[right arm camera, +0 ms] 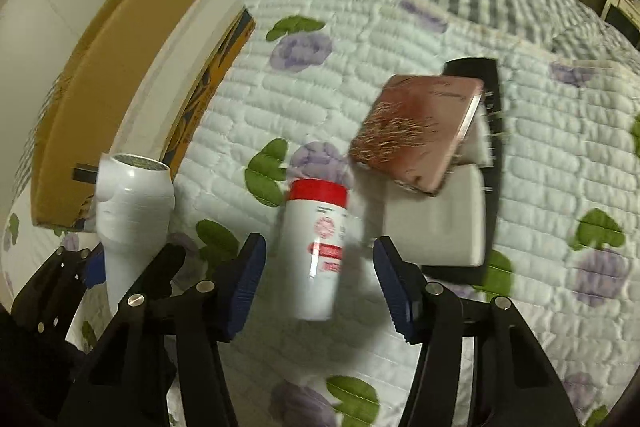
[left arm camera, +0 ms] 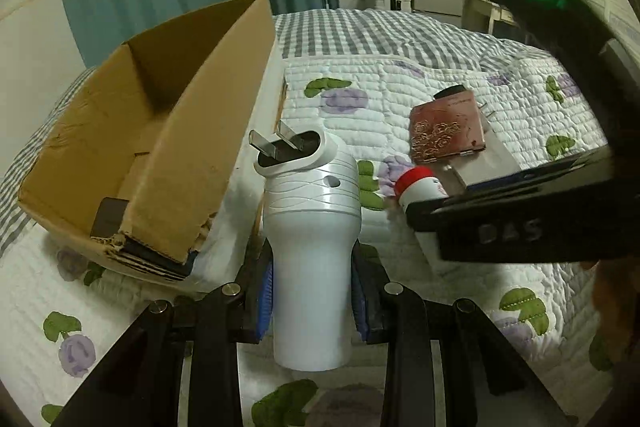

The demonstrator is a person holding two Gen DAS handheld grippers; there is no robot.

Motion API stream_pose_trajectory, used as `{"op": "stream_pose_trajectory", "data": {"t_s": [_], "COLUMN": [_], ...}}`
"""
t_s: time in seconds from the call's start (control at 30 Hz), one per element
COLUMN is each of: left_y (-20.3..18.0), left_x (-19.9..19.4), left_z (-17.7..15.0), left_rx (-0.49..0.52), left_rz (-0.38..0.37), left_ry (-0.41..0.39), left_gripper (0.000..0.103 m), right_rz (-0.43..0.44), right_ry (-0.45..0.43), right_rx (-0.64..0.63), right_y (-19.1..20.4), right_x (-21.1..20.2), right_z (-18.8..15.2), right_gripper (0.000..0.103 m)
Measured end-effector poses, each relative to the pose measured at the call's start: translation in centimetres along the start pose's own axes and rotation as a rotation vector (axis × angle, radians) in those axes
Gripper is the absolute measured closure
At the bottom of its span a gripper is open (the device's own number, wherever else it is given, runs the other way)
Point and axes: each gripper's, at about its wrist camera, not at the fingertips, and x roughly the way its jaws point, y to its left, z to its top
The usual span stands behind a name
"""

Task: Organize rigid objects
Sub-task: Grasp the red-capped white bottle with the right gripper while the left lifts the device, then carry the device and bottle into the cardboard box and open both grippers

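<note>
Left gripper (left arm camera: 312, 291) jaws clamp white plug-in device (left arm camera: 310, 243), 2 prongs up; cardboard box (left arm camera: 152, 131) beside it.

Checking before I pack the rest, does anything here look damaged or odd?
Yes: the cardboard box has a torn, crushed near corner with frayed layers showing. The red-capped bottle lies on its side on the quilt.

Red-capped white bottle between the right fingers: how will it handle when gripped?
The red-capped bottle looks like rigid plastic, so probably stiff under the open right gripper. It seems to lie on its side on the soft quilt, so a nudge may roll it. The glossy wall could be slippery.
</note>
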Motion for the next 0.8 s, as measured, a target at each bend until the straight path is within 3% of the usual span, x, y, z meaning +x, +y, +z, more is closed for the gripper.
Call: {"op": "stream_pose_trajectory", "data": {"t_s": [0.07, 0.17, 0.37, 0.6, 0.8], "left_y": [0.1, 0.3, 0.0, 0.0, 0.8], "left_x": [0.1, 0.3, -0.2, -2.4, -6.5], "left_z": [-0.1, -0.3, -0.4, -0.2, 1.5], "left_rx": [-0.001, -0.005, 0.006, 0.004, -0.013], "left_rz": [0.003, 0.000, -0.024, -0.065, -0.110], "left_ry": [0.002, 0.013, 0.016, -0.006, -0.087], "left_gripper": [0.071, 0.071, 0.071, 0.071, 0.071], "right_rz": [-0.001, -0.023, -0.039, -0.154, -0.267], "right_ry": [0.029, 0.046, -0.024, -0.121, -0.204], "right_rx": [0.000, -0.004, 0.004, 0.013, -0.039], "right_y": [0.4, 0.7, 0.3, -0.3, 0.8], "right_x": [1.0, 1.8, -0.9, -6.0, -11.5], "right_z": [0.1, 0.1, -1.2, -3.5, -4.9], "right_gripper": [0.047, 0.065, 0.066, 0.066, 0.066]}}
